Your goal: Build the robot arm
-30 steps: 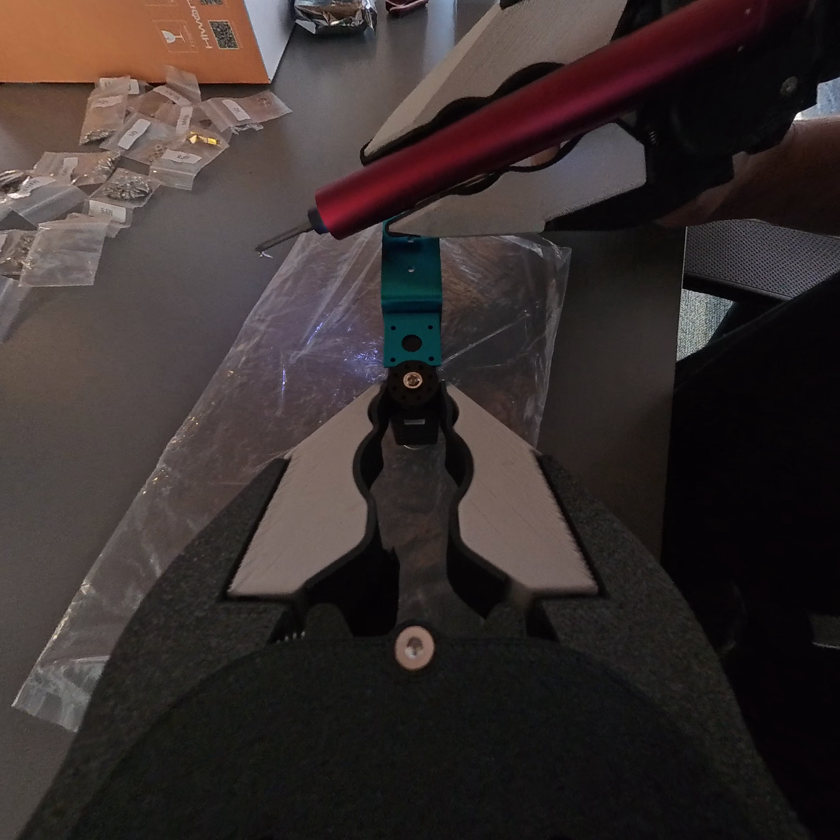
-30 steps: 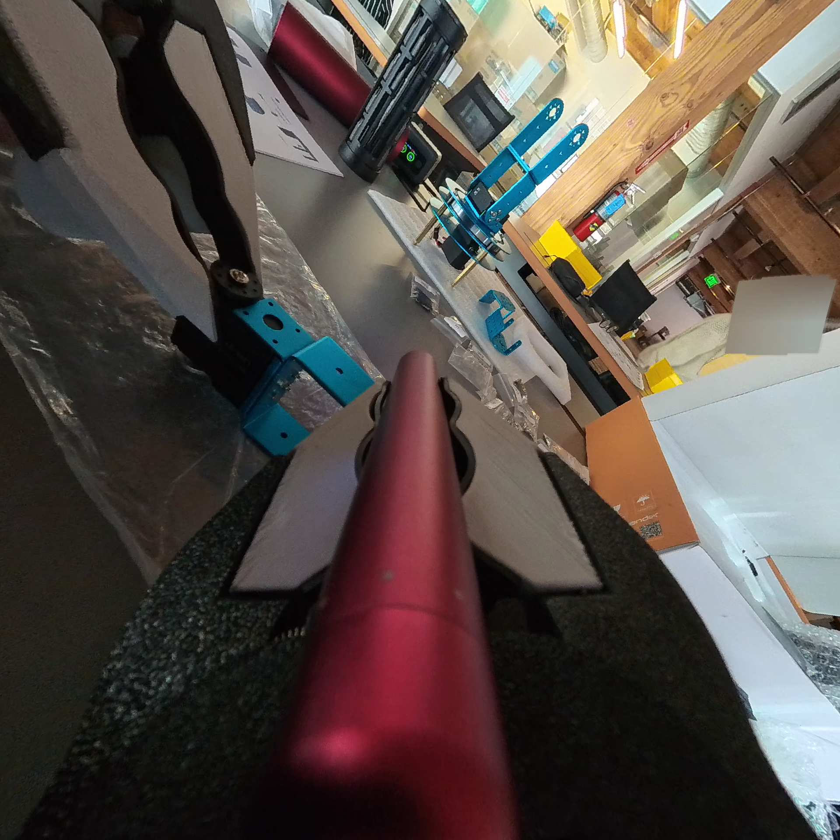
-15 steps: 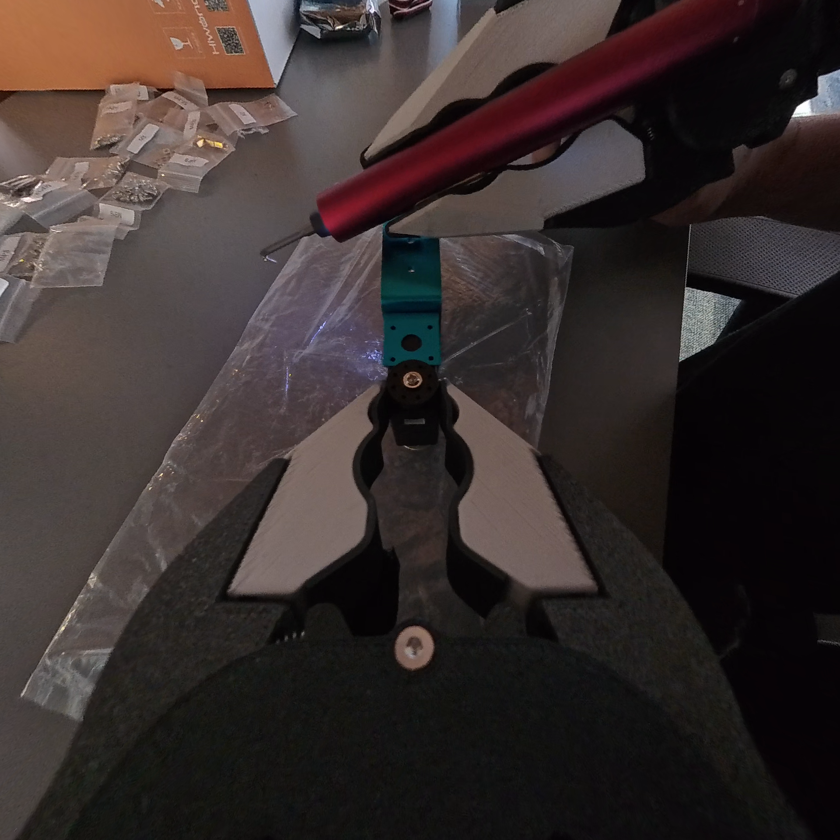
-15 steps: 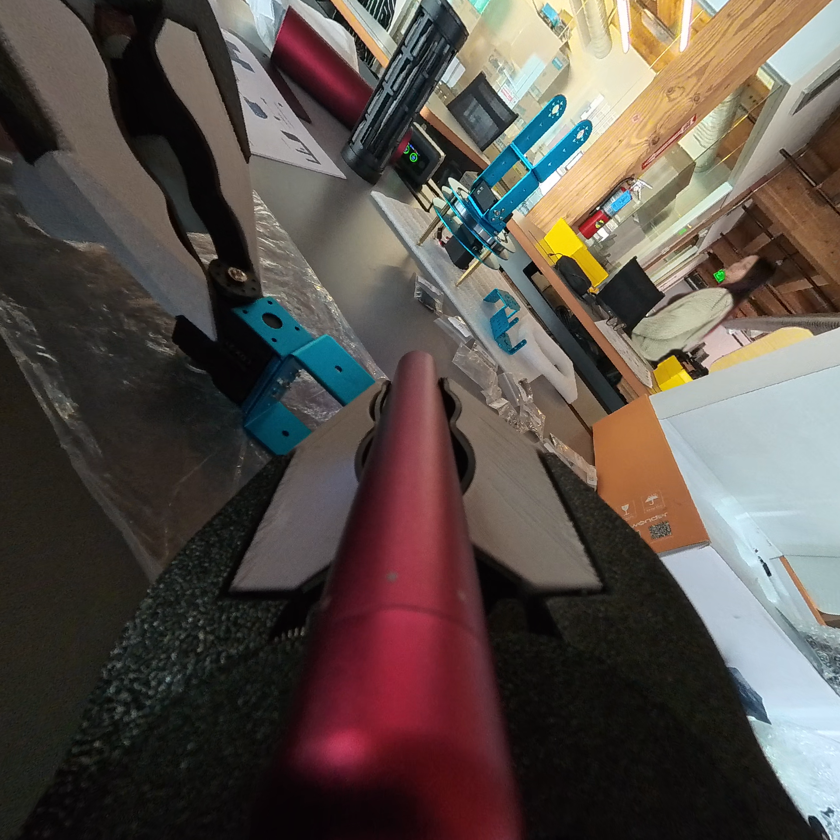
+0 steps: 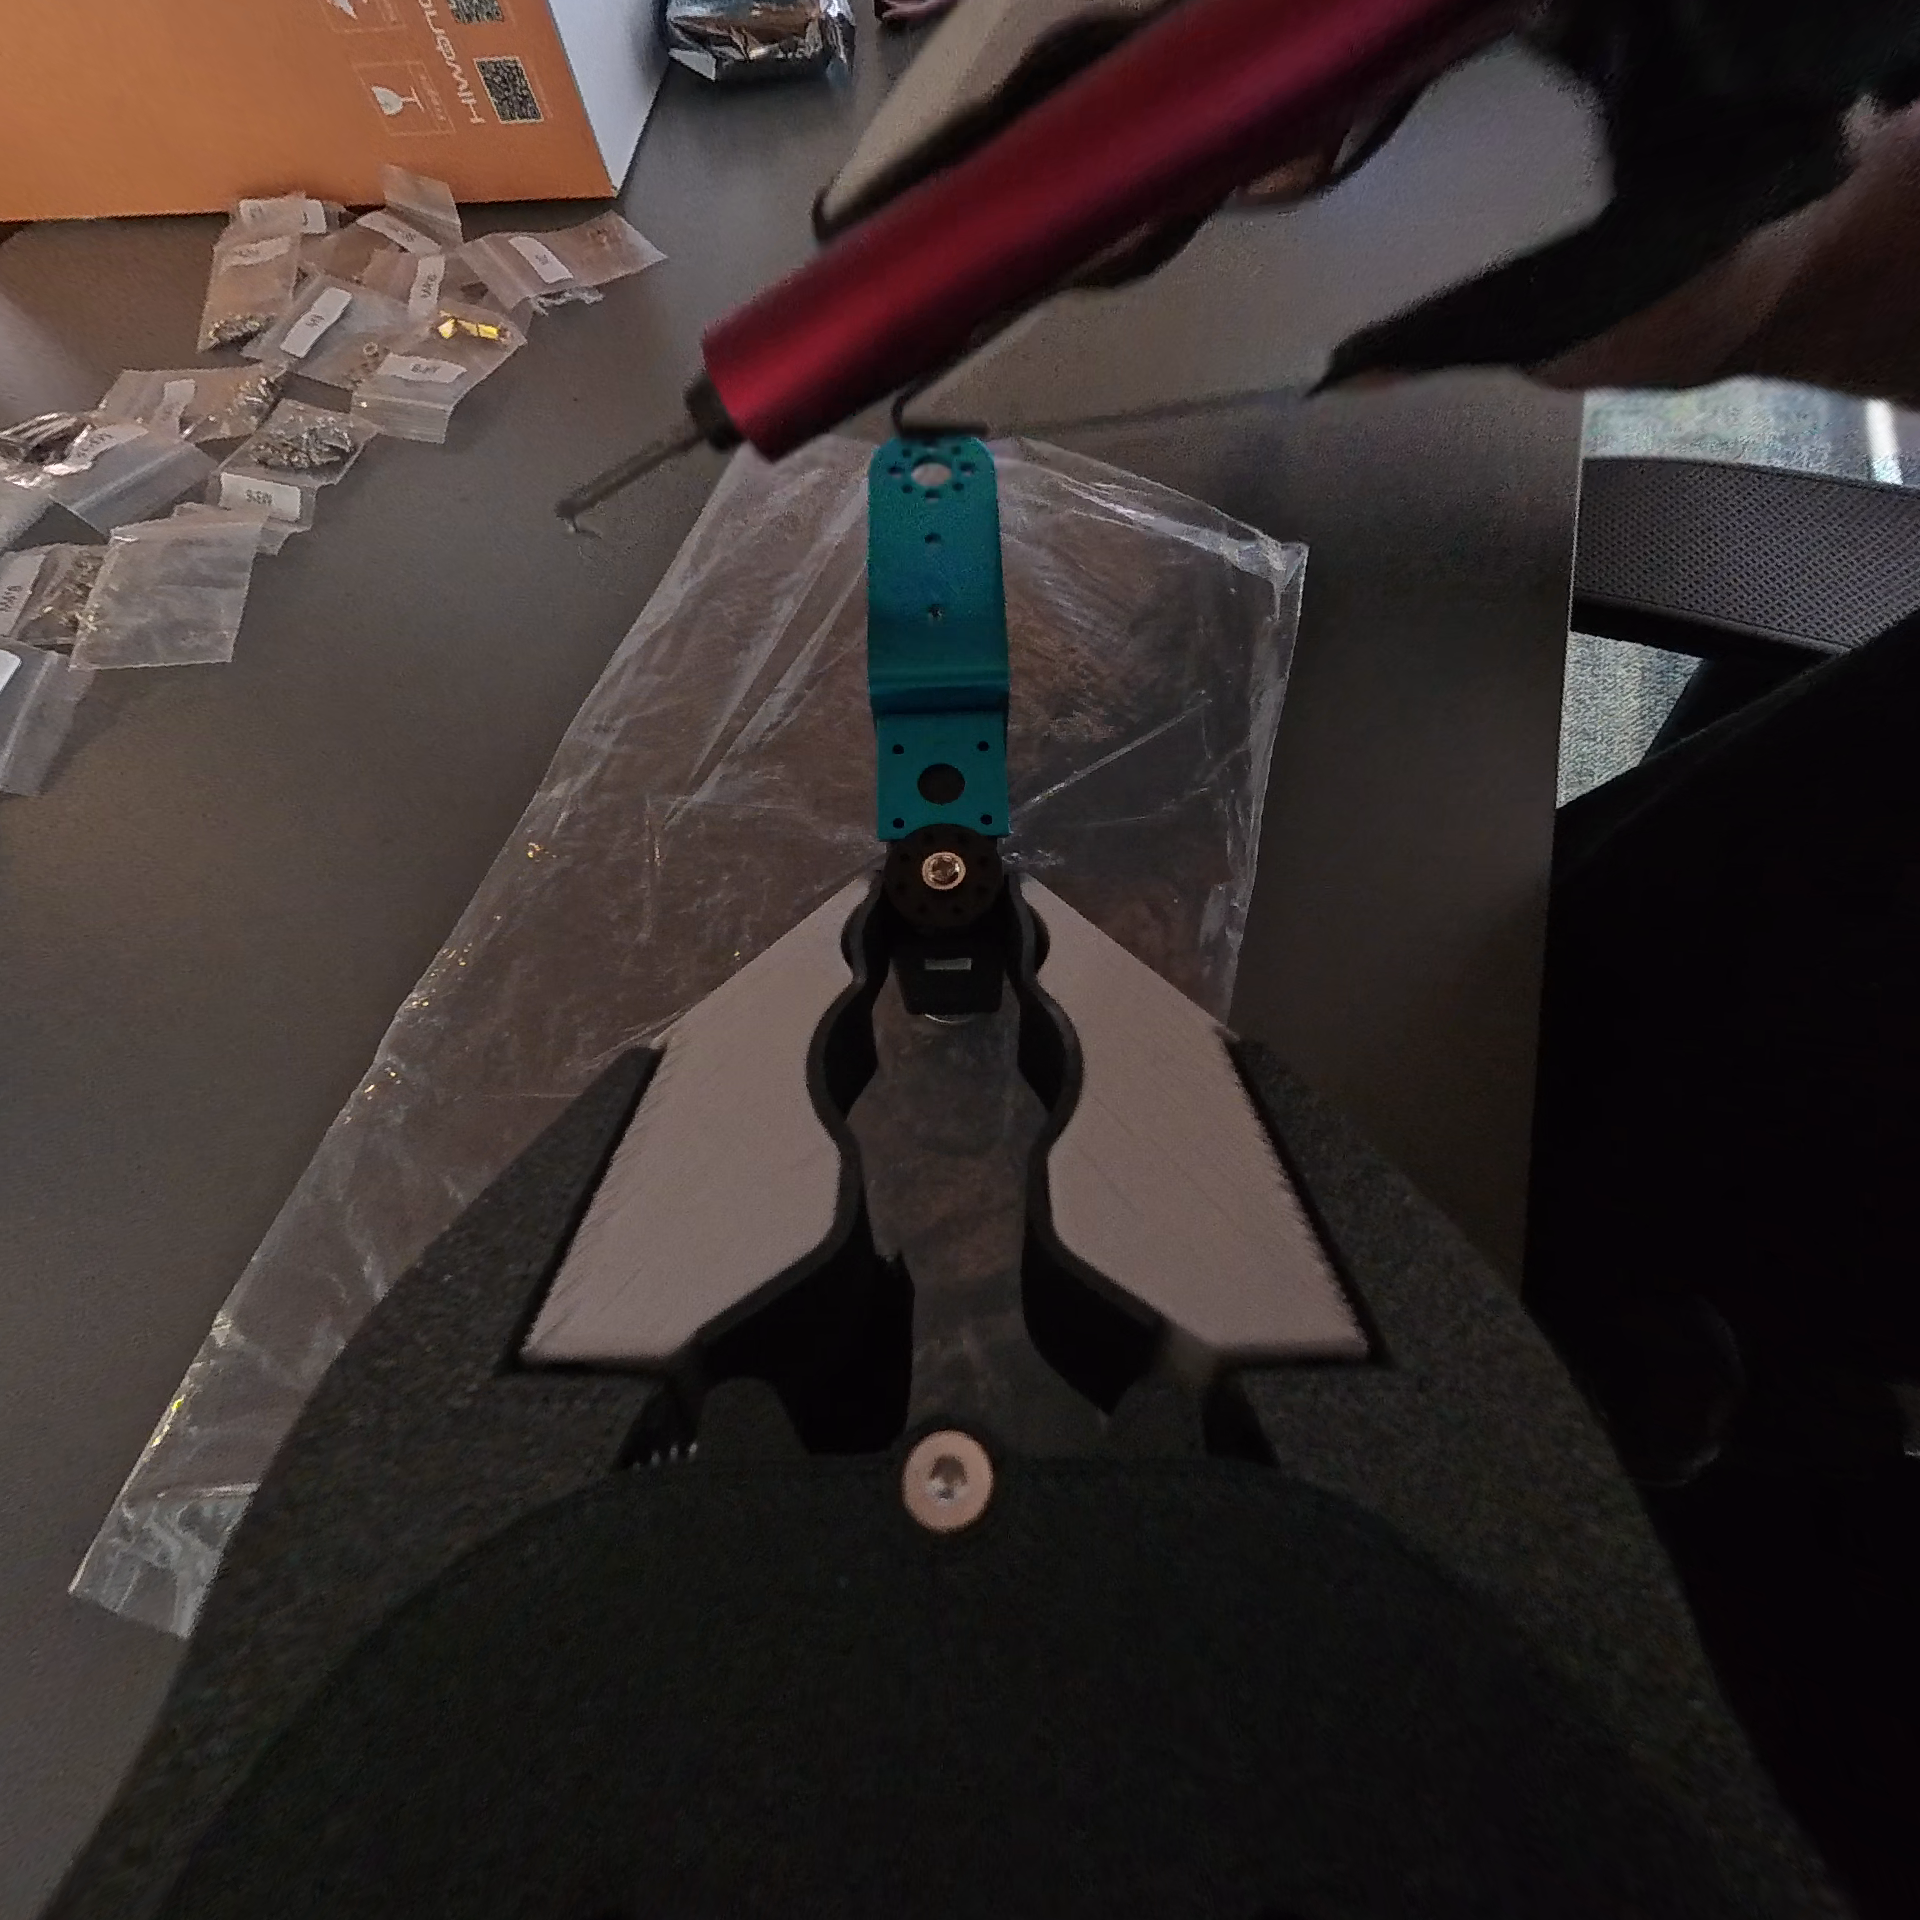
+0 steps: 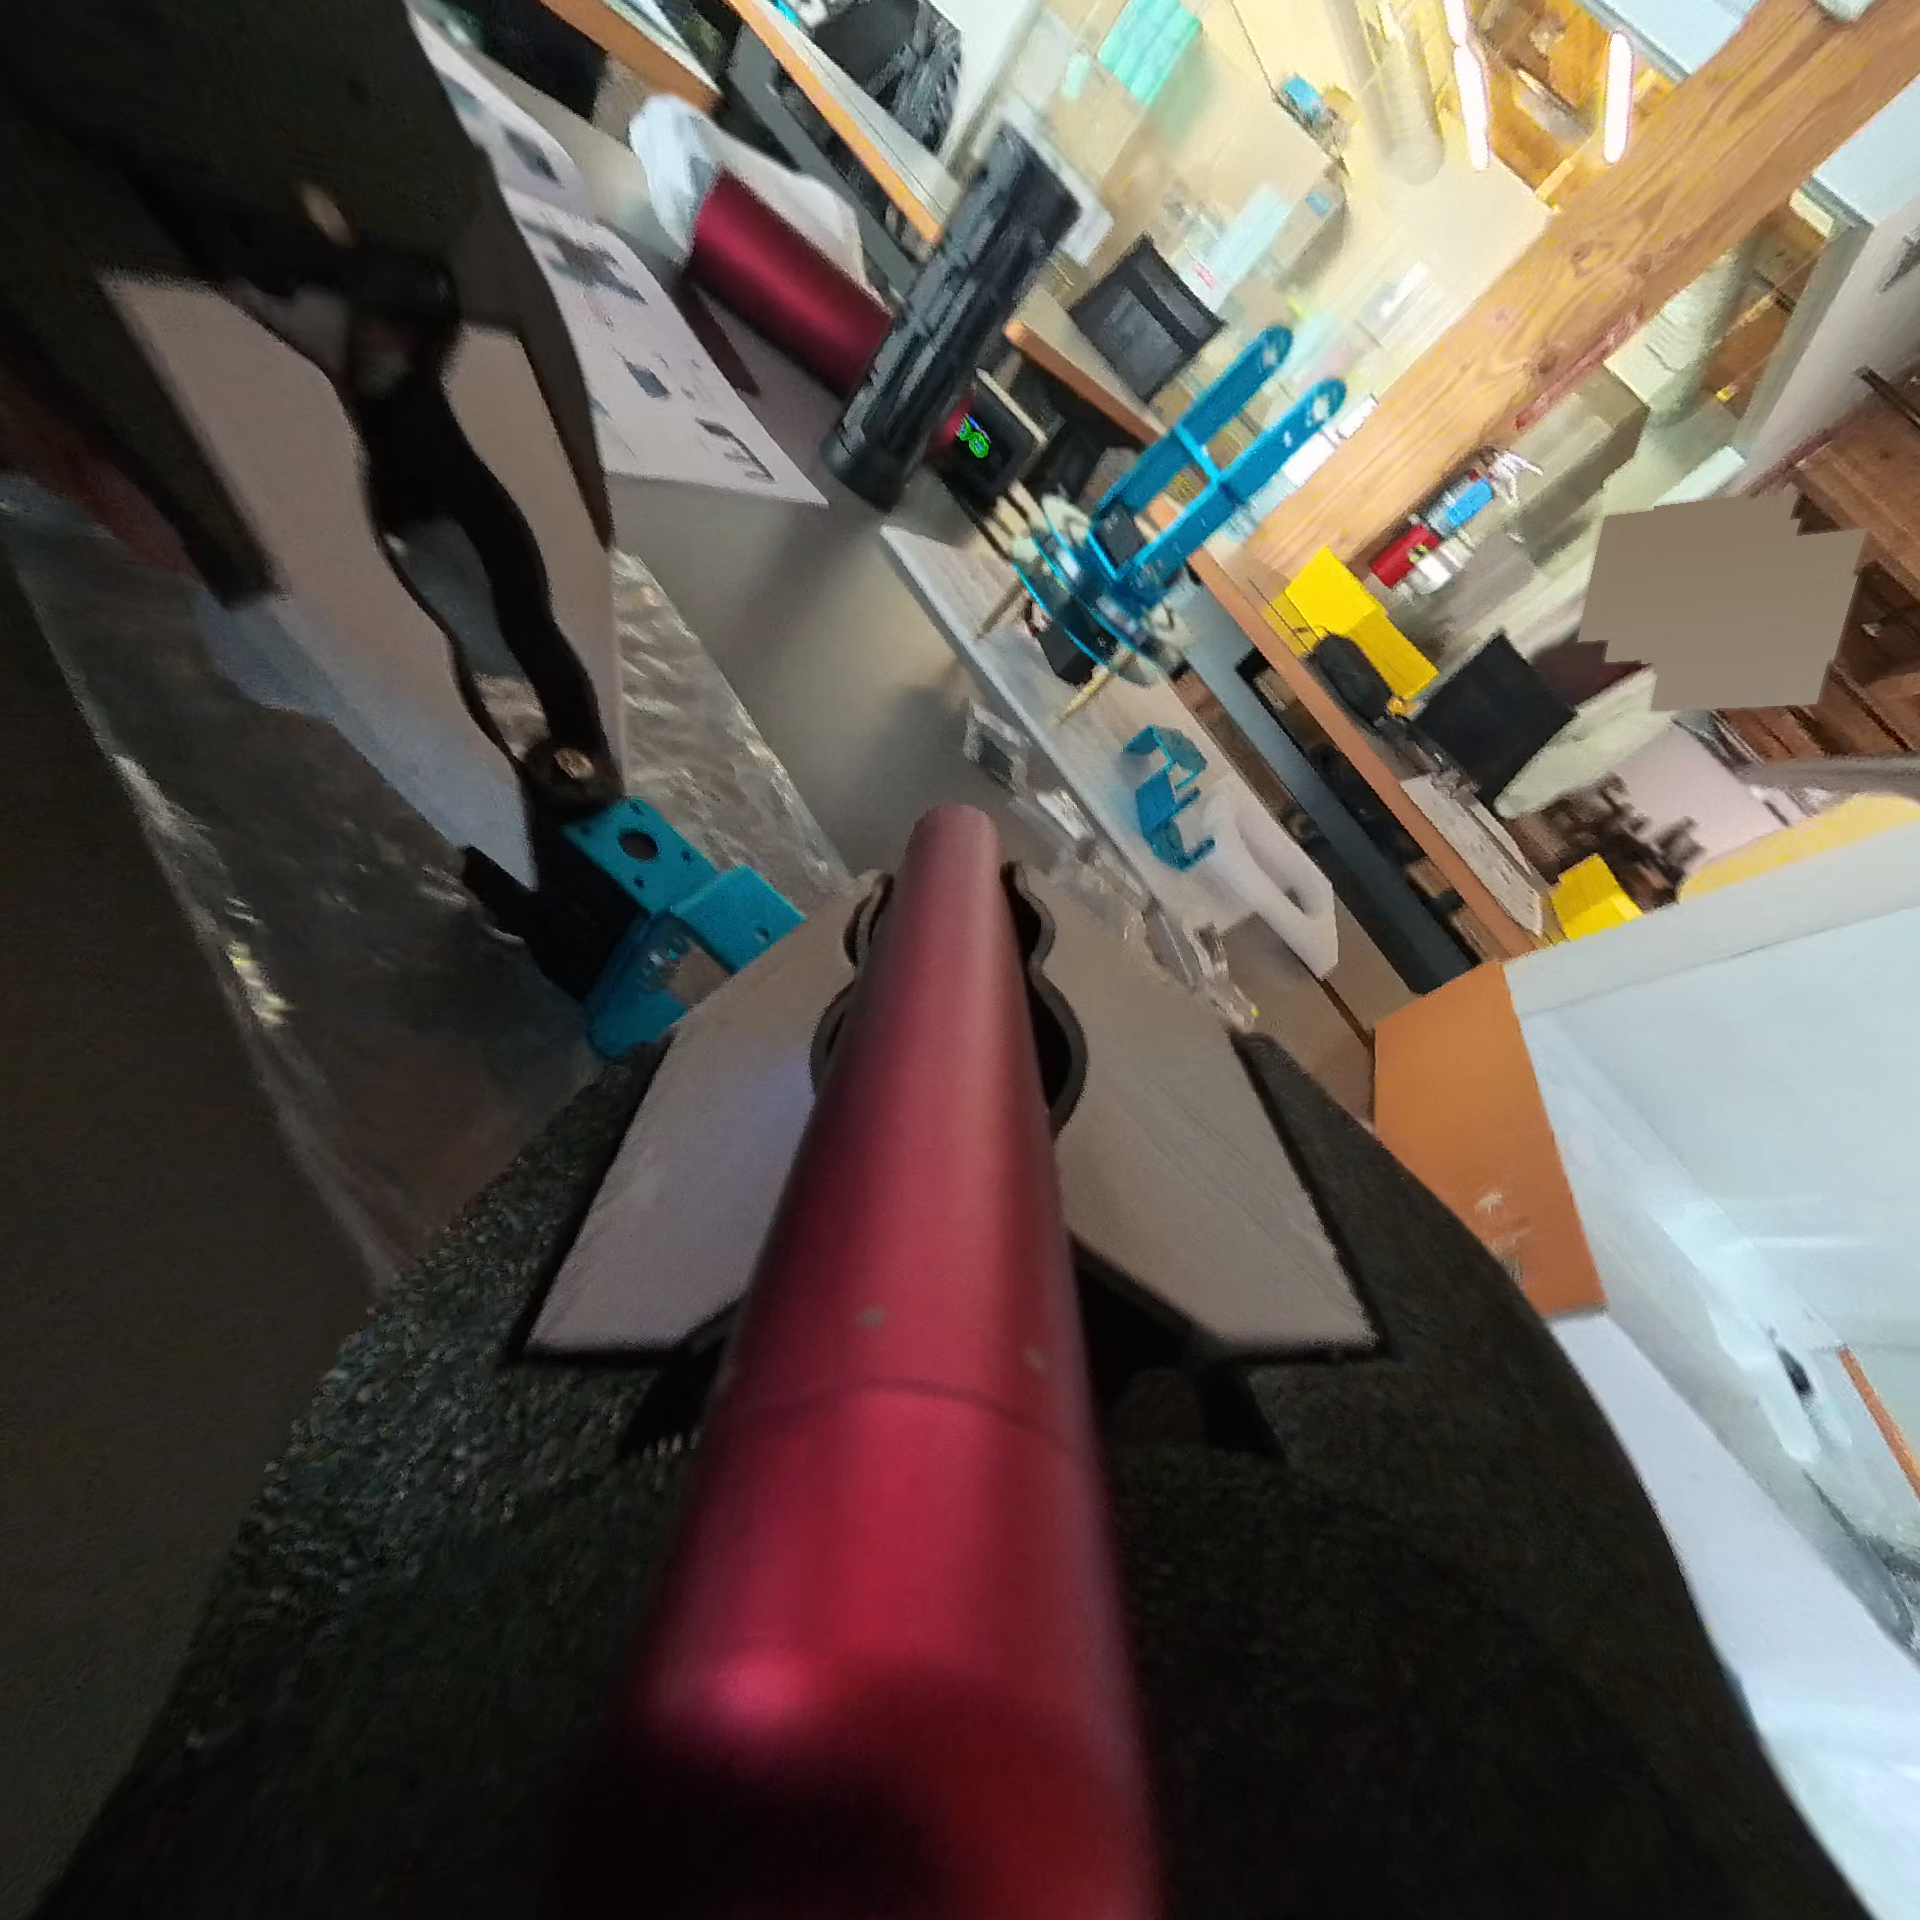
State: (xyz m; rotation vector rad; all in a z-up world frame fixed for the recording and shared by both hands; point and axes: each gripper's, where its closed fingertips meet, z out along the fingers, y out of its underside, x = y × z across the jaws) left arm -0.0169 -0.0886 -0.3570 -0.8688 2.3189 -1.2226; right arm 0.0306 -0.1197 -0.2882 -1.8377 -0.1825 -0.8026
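Up close in the left wrist view, the left gripper (image 5: 948,940) has its jaws clenched on a small black servo (image 5: 951,935), gripped at the very tips. A round black horn with a brass-coloured screw at its centre sits on the servo's far end, and a teal metal bracket (image 5: 938,634), drilled with holes, runs away from the horn toward the far side. Servo and bracket are over a clear plastic bag (image 5: 665,831) that lies flat on the dark grey table (image 5: 312,831).

Above the bracket's far end, the right gripper (image 6: 940,899) has its jaws clamped around a red cylindrical screwdriver (image 5: 987,239), blurred in both views. Its thin dark bit points to the left and down, with the tip near the table just beyond the bag's far left corner. Whether the tip touches the table cannot be told.

Far left on the table lies a scatter of small clear bags of hardware (image 5: 312,343), and beyond them an orange box (image 5: 291,104). From the right wrist view, the far side of the table carries a blue robot-arm assembly (image 6: 1164,561), a loose blue bracket (image 6: 1169,795), a black ribbed cylinder (image 6: 951,322) and a printed sheet (image 6: 665,384).
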